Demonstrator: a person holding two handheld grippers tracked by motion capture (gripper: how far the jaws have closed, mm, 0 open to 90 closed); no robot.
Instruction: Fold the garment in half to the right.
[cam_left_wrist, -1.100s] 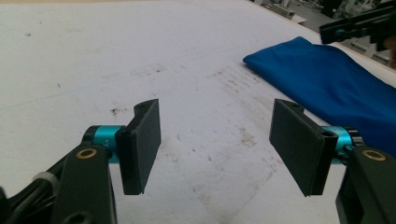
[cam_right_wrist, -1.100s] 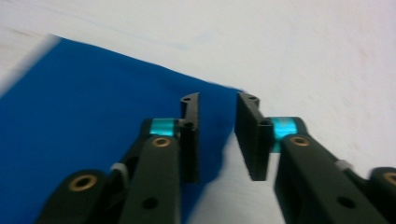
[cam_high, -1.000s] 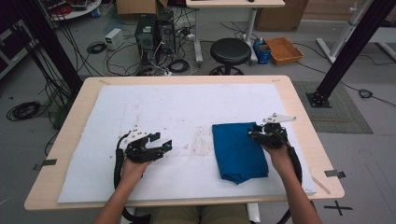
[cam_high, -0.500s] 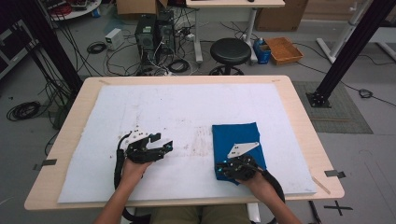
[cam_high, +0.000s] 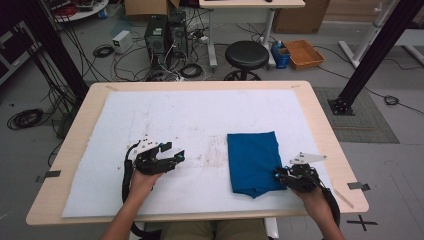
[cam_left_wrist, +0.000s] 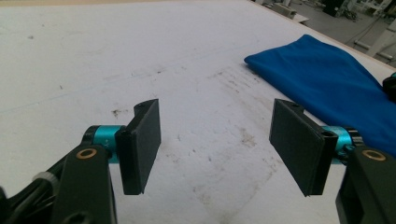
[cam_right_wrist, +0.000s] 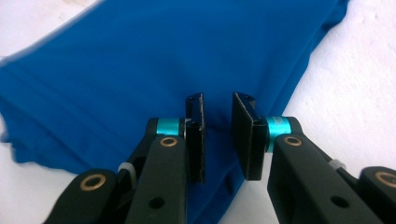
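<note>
The right gripper (cam_high: 278, 174) sits at the near right edge of the folded blue cloth (cam_high: 252, 161), which lies on the white mat (cam_high: 165, 120) right of the table's middle. Its jaws have just been opening a little and stand narrowly apart, with nothing pinched between them. Closing from here could catch just the top layer, so the fold would peel open. The left gripper (cam_high: 176, 156) rests on the mat, jaws wide and empty, well apart from the cloth. No readable writing or labels anywhere.
</note>
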